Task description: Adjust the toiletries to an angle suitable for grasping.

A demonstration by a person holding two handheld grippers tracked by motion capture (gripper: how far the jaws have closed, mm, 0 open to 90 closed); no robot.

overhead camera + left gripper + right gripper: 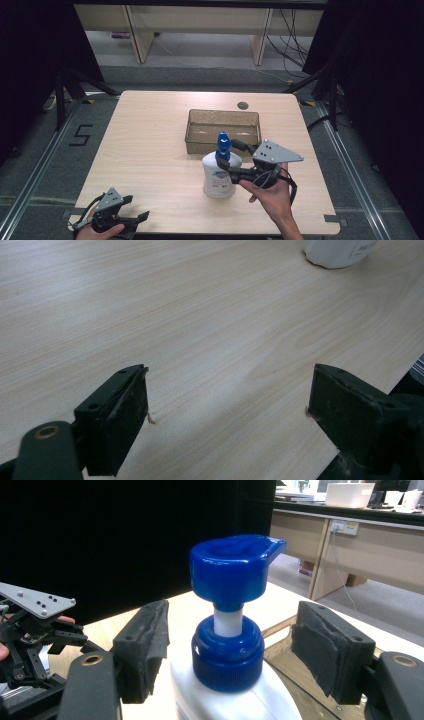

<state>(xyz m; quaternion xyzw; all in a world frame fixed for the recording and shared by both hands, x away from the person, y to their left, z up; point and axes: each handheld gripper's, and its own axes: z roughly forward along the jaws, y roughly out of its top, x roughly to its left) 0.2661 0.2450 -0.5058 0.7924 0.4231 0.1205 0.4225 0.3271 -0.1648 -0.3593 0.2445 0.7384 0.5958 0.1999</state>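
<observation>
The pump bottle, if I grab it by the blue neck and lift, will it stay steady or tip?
The pump bottle is broad and squat, so it probably stands steadily. The right gripper has its jaws on either side of the blue collar, not yet touching; the smooth round plastic may turn or slip. The tall pump head could wobble if bumped.

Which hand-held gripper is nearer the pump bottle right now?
Right. The right hand-held gripper has its jaws on either side of the pump bottle at its blue collar, not yet pressing. The left hand-held gripper sits open at the table's near-left corner, well away.
</observation>
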